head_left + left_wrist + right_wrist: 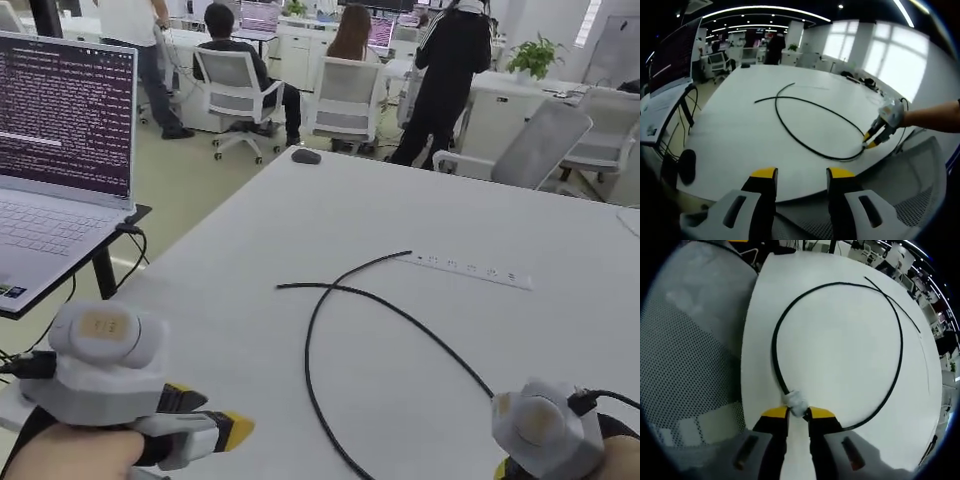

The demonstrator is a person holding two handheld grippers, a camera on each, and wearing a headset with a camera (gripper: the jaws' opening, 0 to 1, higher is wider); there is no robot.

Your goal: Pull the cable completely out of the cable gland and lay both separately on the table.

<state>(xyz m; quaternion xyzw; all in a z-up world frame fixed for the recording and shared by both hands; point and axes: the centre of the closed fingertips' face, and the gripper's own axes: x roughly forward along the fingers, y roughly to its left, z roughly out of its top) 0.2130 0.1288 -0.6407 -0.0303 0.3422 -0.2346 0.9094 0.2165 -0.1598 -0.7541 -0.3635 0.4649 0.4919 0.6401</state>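
The right gripper (pixel 799 412) is pinching the white cable gland (pixel 796 401) between its jaws, on the looped black cable (pixel 774 342) lying on the counter (pixel 740 130). The left gripper (pixel 801 175) is hovering with jaws spread.

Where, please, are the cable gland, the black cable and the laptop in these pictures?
cable gland (pixel 796 402): right gripper view, on its pale body.
black cable (pixel 329 289): head view, where its two strands cross.
laptop (pixel 50 230): head view, on its keyboard.
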